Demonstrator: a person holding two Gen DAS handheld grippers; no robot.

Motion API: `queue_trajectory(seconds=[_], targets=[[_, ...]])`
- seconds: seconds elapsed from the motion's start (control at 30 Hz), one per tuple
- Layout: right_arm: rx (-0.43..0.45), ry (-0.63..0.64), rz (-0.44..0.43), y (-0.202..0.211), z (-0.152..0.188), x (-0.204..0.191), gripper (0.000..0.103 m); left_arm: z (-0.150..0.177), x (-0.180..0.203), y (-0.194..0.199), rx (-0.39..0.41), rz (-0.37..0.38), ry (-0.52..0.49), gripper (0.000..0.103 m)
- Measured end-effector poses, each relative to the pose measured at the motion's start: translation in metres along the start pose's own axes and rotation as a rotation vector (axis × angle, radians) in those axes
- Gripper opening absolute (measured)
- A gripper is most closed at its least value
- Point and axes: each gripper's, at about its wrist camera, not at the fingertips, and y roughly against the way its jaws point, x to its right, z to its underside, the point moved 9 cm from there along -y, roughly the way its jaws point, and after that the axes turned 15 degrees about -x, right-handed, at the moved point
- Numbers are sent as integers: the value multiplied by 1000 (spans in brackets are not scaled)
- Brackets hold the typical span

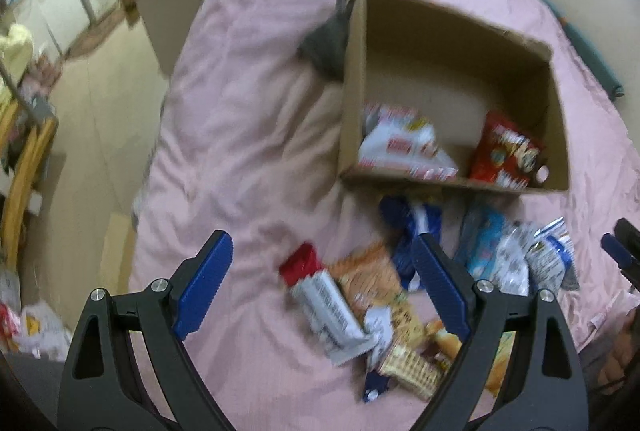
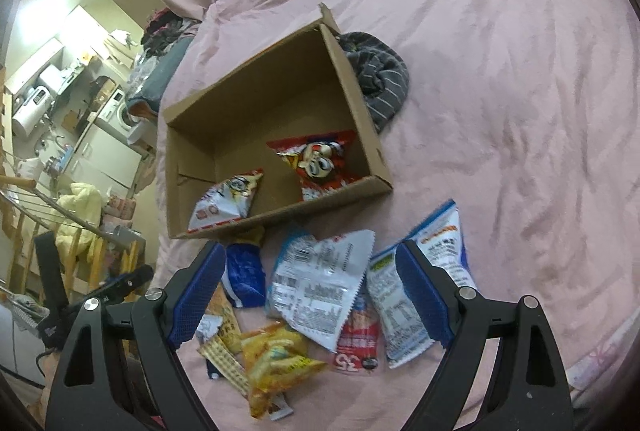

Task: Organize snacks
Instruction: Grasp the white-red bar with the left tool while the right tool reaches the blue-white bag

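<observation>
Snacks lie loose beside the box [image 2: 352, 103] on the bed.
Left gripper [image 1: 324, 283] and right gripper [image 2: 312, 291] both spread, holding nothing; the box's far half is bare.

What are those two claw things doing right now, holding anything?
Left gripper: open, holding nothing, above the loose snack packets.
Right gripper: open, holding nothing.

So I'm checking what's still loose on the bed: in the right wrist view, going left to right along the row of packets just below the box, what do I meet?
Dark blue packet → big white packet → red packet → white-and-blue packet.
</observation>
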Motion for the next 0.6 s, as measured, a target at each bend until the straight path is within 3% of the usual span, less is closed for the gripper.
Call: queue_trajectory(seconds=[0.1,0.17,0.27,0.33,0.37,0.43,0.5,0.6], targets=[[-12,-13,13,-2,4,8,89,12,-13,-27,-107,29,78,87],[-19,-20,19,-2,6,13,89,22,-17,-46,-184,52,121,79],[-24,-30,26,-3,6,19,89,36,-16,-72,-265,63,157,74],[-26,-37,28,-4,5,21,89,44,-10,-88,-319,73,149,53],[-25,-39,29,-4,5,21,89,46,-8,-93,-336,85,147,50],[-24,-39,29,-4,4,21,89,47,-7,-94,-331,105,161,38],[-23,-39,32,-3,4,22,89,48,-5,-92,-328,107,150,32],[-23,-49,31,-3,2,25,89,49,-3,-83,-299,83,120,29]])
